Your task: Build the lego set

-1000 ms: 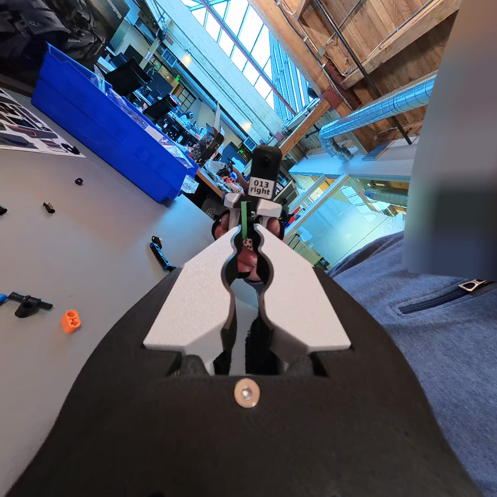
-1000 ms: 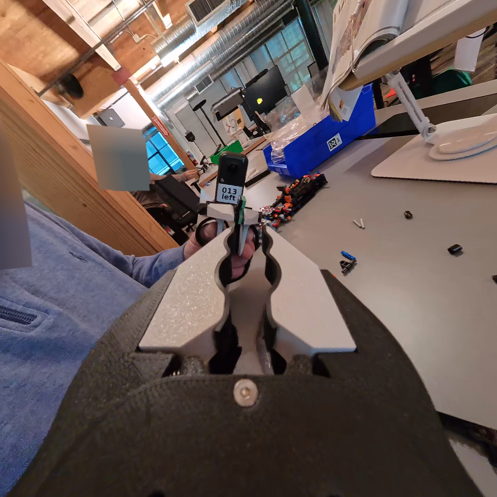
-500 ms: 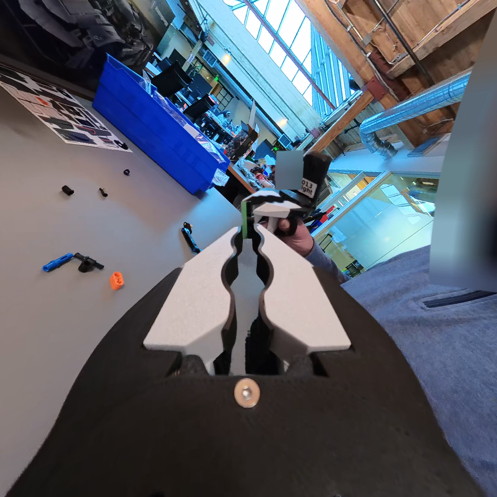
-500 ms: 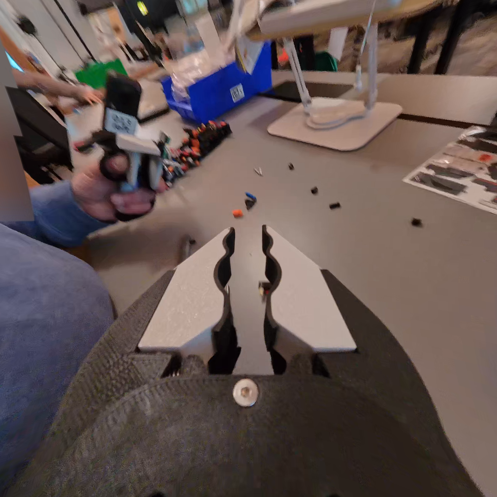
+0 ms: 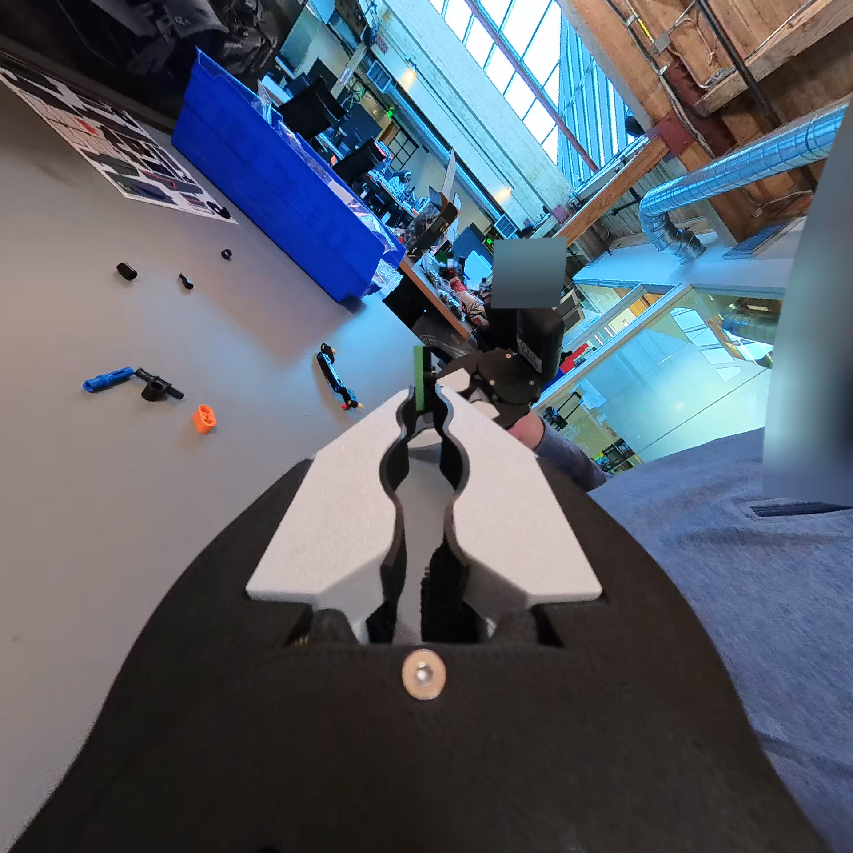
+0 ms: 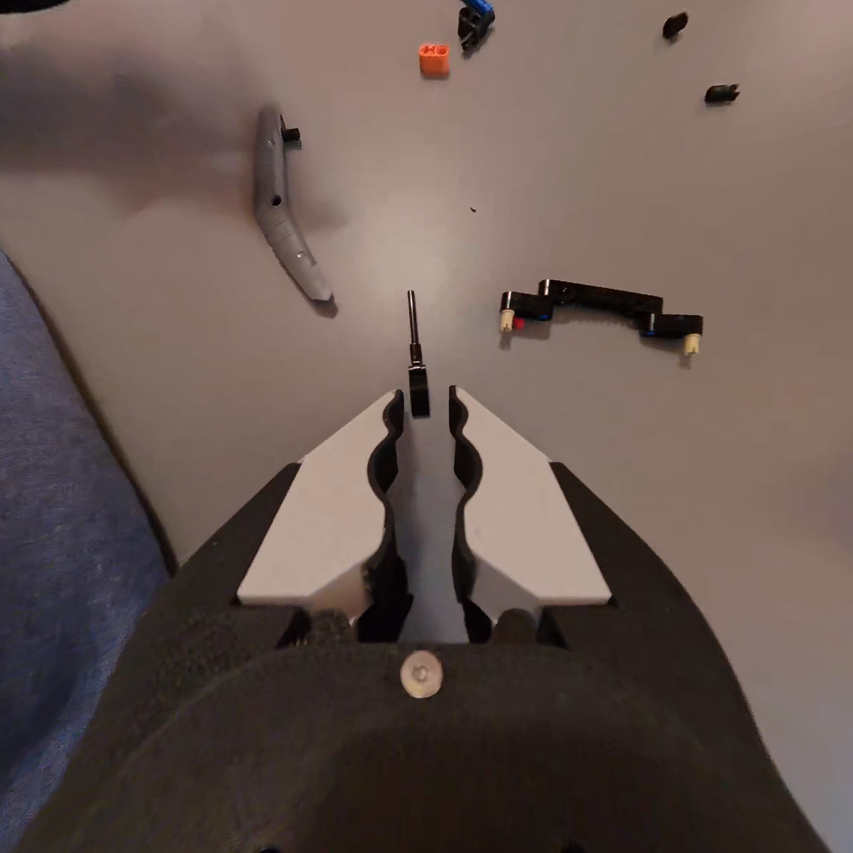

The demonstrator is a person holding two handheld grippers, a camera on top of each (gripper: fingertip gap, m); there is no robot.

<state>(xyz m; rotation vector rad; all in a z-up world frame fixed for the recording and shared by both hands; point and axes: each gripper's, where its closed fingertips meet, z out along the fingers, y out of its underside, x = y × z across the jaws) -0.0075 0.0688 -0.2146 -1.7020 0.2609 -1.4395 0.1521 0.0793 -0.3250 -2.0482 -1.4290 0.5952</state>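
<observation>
Build barely begun: parts lie loose on grey table (image 6: 600,461). Right gripper (image 6: 425,392), jaws apart, straddles slim black axle-pin piece (image 6: 417,369); left gripper (image 5: 423,397) clamps flat green plastic piece (image 5: 419,378).

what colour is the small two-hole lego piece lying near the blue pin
Orange. It shows best in the left wrist view, lying on the grey table.

A grey table (image 5: 138,484) fills the left side, with a blue bin (image 5: 277,194) and a printed sheet (image 5: 115,152) at its far edge. Beyond stand desks with dark monitors (image 5: 318,106). Overhead run wooden beams (image 5: 614,189), a silver duct (image 5: 738,166) and bright skylight windows (image 5: 521,69); glass partitions (image 5: 669,369) lie right
</observation>
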